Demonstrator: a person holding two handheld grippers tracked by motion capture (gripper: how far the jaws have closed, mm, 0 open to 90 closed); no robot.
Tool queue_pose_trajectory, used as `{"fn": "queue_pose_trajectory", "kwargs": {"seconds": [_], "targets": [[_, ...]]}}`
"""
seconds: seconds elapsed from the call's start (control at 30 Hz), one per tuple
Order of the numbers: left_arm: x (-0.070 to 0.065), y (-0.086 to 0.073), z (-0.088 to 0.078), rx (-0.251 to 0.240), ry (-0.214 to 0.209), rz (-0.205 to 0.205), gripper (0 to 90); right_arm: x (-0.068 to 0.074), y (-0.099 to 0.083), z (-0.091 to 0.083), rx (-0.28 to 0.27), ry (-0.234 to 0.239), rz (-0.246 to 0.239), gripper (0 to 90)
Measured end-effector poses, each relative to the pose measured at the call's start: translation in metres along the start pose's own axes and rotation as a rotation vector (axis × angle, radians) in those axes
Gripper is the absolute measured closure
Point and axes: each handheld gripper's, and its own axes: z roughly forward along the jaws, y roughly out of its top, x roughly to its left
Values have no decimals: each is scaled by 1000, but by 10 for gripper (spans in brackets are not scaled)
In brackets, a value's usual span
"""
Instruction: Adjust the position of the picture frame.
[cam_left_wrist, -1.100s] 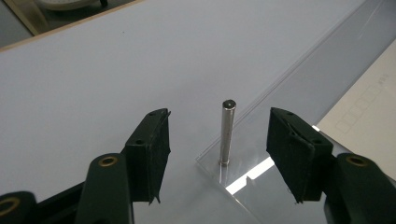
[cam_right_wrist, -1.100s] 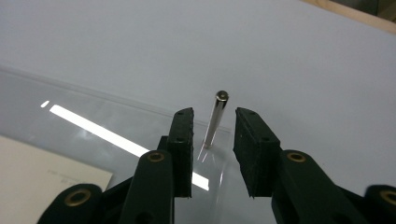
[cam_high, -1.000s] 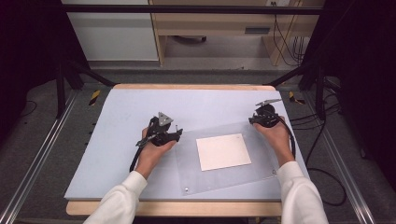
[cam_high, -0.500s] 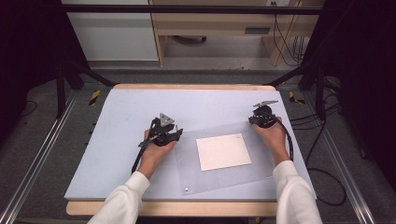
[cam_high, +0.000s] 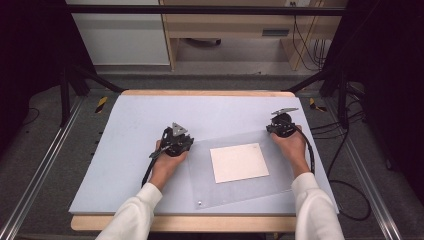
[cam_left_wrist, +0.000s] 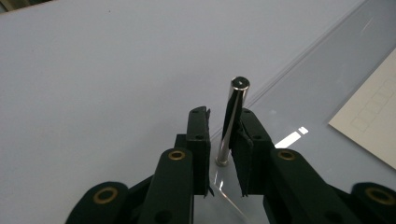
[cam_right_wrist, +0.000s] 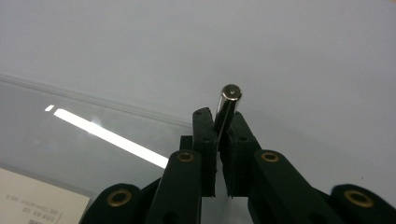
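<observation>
A clear plastic sheet (cam_high: 225, 192) lies on the pale table (cam_high: 125, 165) with a white paper (cam_high: 239, 162) in its middle. An upright metal pin (cam_left_wrist: 236, 102) stands at the sheet's far left corner. My left gripper (cam_high: 188, 142) (cam_left_wrist: 223, 114) has it between its jaws, which have just been closing. The right pad touches the pin and a gap remains at the left pad. At the far right corner my right gripper (cam_high: 274, 131) (cam_right_wrist: 219, 116) is shut on a second metal pin (cam_right_wrist: 229, 95).
A small metal fitting (cam_high: 200, 203) sits at the sheet's near left corner. The table's wooden edge (cam_high: 200, 93) runs along the far side. Black frame struts (cam_high: 85, 77) and cables (cam_high: 345, 135) flank the table, and a cabinet (cam_high: 120, 35) stands behind.
</observation>
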Motion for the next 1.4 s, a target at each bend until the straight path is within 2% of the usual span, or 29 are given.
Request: {"fn": "queue_pose_trajectory", "kwargs": {"seconds": [0.23, 0.93, 1.03, 1.17, 1.27, 1.4], "targets": [[-2, 0, 3, 8, -3, 7, 839, 1, 0, 0, -2, -10, -1, 853], [-1, 0, 3, 8, -8, -14, 842, -1, 0, 6, -12, 6, -3, 849], [-1, 0, 4, 3, -13, -44, 842, 0, 0, 5, -16, -6, -17, 852], [3, 3, 3, 25, -36, -88, 836, 3, 1, 3, -23, -20, -4, 854], [4, 3, 3, 25, -47, -84, 833, 3, 1, 3, -24, -23, 4, 854], [4, 3, 2, 24, -41, -80, 836, 4, 2, 2, -20, -26, 3, 855]]}}
